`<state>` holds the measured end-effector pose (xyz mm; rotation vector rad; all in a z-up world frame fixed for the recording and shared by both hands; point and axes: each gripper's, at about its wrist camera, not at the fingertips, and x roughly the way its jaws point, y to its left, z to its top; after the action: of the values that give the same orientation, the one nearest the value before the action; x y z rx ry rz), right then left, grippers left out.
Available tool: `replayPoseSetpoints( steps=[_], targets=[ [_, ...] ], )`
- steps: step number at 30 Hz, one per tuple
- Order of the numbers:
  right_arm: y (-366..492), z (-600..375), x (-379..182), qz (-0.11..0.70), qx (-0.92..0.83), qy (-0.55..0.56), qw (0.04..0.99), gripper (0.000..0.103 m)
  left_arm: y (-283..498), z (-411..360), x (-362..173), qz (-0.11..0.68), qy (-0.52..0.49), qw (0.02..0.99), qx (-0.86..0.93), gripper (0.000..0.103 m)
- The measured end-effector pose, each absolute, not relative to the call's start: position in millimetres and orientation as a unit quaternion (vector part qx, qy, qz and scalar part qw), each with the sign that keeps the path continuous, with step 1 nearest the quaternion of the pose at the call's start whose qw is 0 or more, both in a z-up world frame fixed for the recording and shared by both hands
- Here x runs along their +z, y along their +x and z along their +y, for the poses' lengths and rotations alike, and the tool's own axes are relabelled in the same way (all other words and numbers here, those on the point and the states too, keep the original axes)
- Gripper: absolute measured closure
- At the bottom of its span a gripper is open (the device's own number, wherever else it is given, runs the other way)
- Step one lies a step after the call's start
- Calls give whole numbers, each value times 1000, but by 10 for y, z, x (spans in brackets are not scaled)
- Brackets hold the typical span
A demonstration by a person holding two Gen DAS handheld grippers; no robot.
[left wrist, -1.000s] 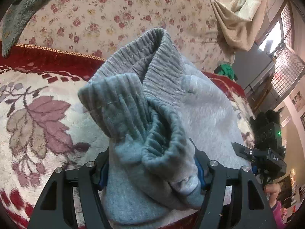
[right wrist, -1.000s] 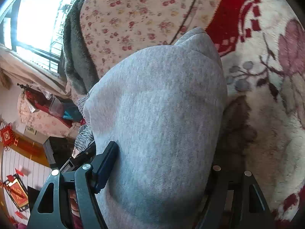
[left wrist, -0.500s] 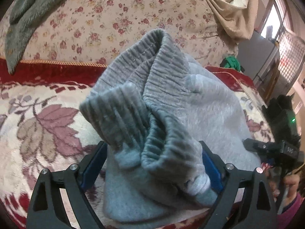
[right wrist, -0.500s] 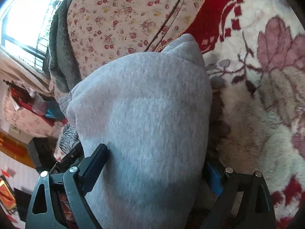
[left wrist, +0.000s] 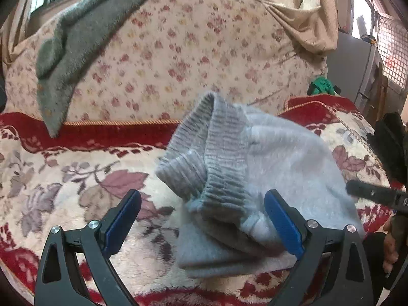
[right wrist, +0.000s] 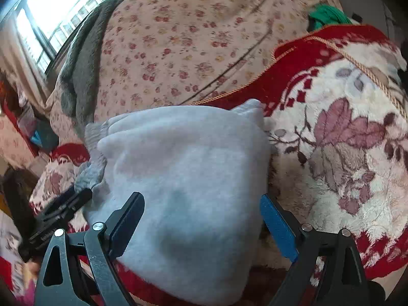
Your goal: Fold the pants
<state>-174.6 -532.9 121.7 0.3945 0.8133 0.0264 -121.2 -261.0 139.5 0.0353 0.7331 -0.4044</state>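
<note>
Since the earlier frame both grippers have let go of the grey pants [left wrist: 275, 158] and drawn back and upward, so the folded bundle now sits smaller in each view, lying free on the plush blanket [left wrist: 76, 178]. The left gripper [left wrist: 202, 219] tilts down toward the bundle, its jaws still opening: the blue pads [left wrist: 283, 224] stand wide, the left one clear of the cloth, the ribbed cuffs [left wrist: 204, 163] between them but unpinched. The right gripper [right wrist: 201, 219] points down likewise, jaws spread wide apart, the smooth fleece of the pants [right wrist: 183, 168] between the fingers without being squeezed. In the left view the right gripper's black body shows at 3 o'clock, with a hand [left wrist: 390, 242] below it. The pants form a soft rounded stack, ribbed knit cuffs at its 9 o'clock side. The blanket is fluffy cream with mauve leaves and a red border; at 12 o'clock rises a flowered cushion [left wrist: 178, 51] with a shaggy grey cloth [left wrist: 76, 38] draped on it
</note>
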Motion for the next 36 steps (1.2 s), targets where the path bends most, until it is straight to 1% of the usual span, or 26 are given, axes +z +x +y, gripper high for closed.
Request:
replayPoseSetpoints(
  steps=[4, 14, 21, 36],
  targets=[
    [-1741, -5204, 1236, 394, 19, 192, 899, 8, -1259, -2599, 1518, 345, 18, 920, -185, 6],
    [-1828, -4943, 1384, 381, -17, 145, 913, 8, -1422, -2812, 1691, 321, 35, 930, -177, 6],
    [-1883, -4918, 1446, 368, -43, 117, 921, 8, -1482, -2906, 1742, 317, 39, 933, -165, 6],
    [-1875, -4939, 1371, 379, -43, 125, 916, 7, -1484, -2969, 1700, 321, 52, 933, -152, 6]
  ],
)
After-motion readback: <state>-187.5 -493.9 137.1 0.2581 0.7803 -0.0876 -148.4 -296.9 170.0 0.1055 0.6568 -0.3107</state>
